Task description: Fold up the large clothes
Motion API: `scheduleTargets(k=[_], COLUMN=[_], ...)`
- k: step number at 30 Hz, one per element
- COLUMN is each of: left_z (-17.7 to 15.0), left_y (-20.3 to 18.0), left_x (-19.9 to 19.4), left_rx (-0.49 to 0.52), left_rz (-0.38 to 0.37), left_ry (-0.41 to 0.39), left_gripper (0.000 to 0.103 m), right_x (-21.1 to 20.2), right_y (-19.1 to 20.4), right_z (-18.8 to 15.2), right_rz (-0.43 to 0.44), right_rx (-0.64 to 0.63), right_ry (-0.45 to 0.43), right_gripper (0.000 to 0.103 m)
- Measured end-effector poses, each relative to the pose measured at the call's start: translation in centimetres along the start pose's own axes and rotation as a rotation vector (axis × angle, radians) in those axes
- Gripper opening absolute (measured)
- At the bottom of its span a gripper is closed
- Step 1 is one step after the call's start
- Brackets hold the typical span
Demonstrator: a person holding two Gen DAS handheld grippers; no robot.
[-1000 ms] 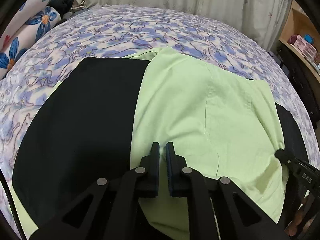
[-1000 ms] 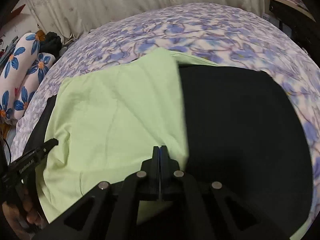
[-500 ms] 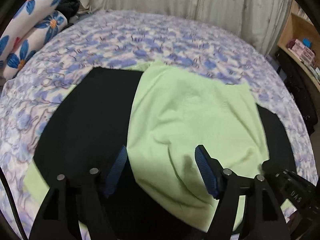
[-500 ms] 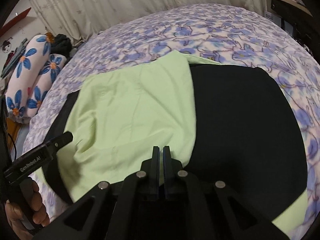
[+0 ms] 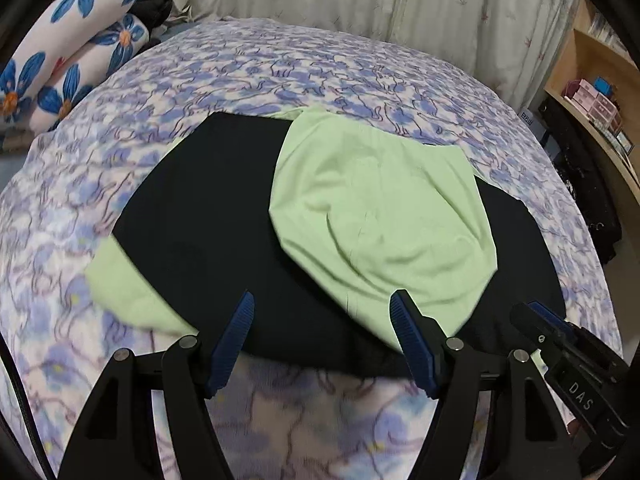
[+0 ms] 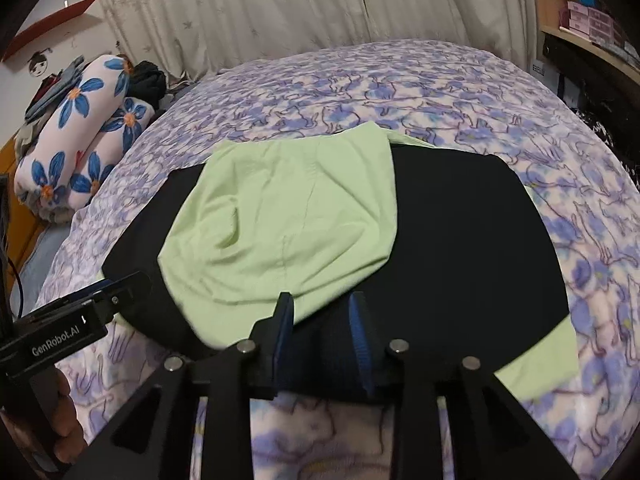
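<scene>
While both sets of fingers stand apart and hold nothing, the garment (image 5: 224, 216) lies flat on the bed (image 5: 320, 76), black with a light green panel (image 5: 376, 220) folded across its middle. The left gripper (image 5: 322, 340) is spread wide, its blue pads just above the near black hem. The right gripper (image 6: 320, 340) is parted less far, poised over the same hem beside the green flap's lower edge.

The step in hand appears to be the next fold. To do it well, each gripper should pinch the near hem at matching points on either side, catching every layer, then carry it evenly toward the far edge so the green flap does not slide or bunch.

The left view alone shows green cloth protruding at the garment's near left corner (image 5: 132, 292). The right view alone shows a matching green corner (image 6: 540, 360) on the right, and the hand (image 6: 64, 420) gripping the left tool.
</scene>
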State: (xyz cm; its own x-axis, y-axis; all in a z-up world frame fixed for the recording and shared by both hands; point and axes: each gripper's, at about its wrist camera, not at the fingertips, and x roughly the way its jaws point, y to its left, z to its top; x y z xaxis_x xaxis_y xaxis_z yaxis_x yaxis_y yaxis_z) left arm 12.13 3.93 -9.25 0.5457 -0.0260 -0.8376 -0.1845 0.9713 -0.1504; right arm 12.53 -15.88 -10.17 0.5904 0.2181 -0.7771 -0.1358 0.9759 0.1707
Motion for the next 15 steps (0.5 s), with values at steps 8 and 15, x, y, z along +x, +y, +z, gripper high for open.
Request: scheduleTargets(k=[8,15], left_z=[-1.9,-4.3], left_y=[1.3,3.8], left_x=[-2.6,-2.9], left_rx=[-0.018,-0.041], left_rz=[-0.019,-0.097], left_ry=[0.012,0.043], left_gripper=[0.069,0.070], right_x=[-2.1,-2.5], right_y=[1.6,2.5], right_z=[-2.0,-3.3], right_rz=[0.048,0.061], right_rx=[-0.002,-0.011], right_ry=[-0.005,-0.003], right_gripper=[0.029,0.037])
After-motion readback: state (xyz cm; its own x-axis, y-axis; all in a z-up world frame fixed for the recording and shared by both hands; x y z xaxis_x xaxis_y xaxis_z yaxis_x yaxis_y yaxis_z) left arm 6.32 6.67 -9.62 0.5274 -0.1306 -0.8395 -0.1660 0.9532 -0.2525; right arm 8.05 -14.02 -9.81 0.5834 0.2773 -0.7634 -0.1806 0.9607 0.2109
